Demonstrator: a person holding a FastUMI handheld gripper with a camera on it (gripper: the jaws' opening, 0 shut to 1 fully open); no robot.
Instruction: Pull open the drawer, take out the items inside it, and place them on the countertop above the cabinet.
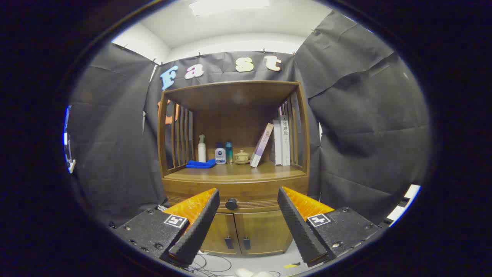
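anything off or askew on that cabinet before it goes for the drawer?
Only one book leans tilted against the upright books; other shelf items stand normally. Drawer is shut, knob seen between the open gripper fingers.

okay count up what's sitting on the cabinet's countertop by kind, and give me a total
Bottles: 3, a white spray bottle, a white bottle, a teal bottle
Blue cloth: 1
Small lidded jar: 1
Books: 3, one leaning book, two upright books
Total: 8
Gripper fingers are open, drawer knob between them.

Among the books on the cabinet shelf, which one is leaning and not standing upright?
The purple-covered book leans, beside the small lidded pot; the white books stand upright. The hand-held gripper is open.
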